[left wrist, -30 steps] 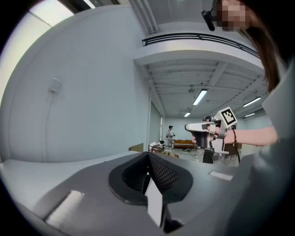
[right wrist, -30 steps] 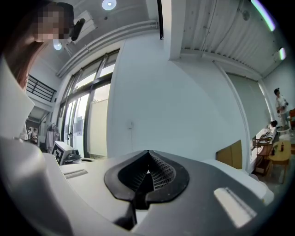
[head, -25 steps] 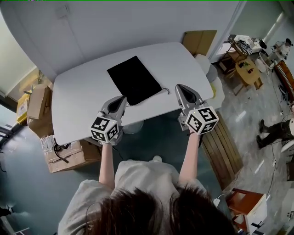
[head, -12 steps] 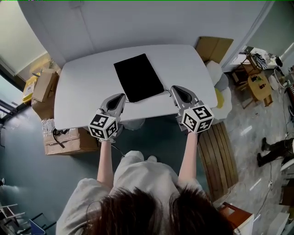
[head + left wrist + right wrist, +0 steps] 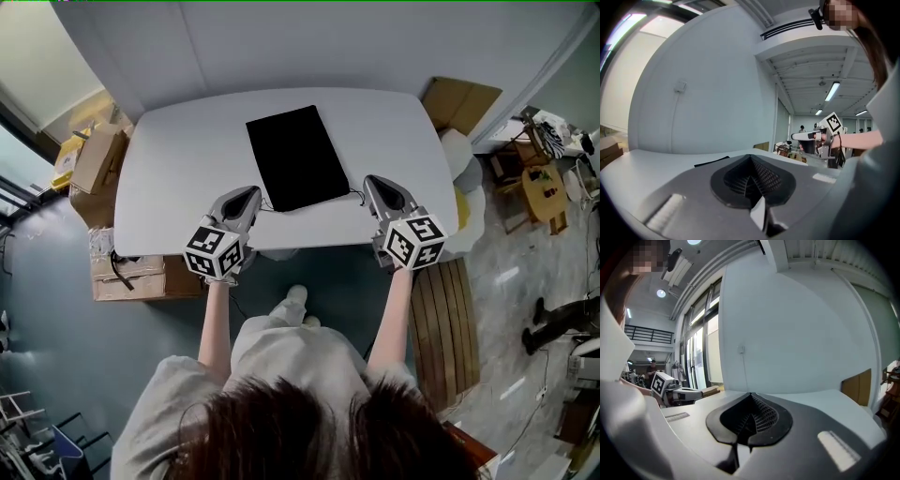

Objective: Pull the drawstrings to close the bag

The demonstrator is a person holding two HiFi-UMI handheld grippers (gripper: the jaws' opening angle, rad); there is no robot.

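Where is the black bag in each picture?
Head view: the black bag lies flat at the middle of the white table.
Left gripper view: a thin dark strip on the table, left of centre.
Right gripper view: not in it.
Shared landmark: the brown cardboard sheet by the wall.

A black bag (image 5: 296, 157) is laid flat on the white table (image 5: 178, 169), around the middle of the top and reaching toward the table's near edge. It is seen as a plain, thin rectangle, turned slightly askew to the table's edges. Thin dark drawstrings (image 5: 354, 195) are seen trailing onto the table top from the bag's end nearest that edge, slack and barely made out.
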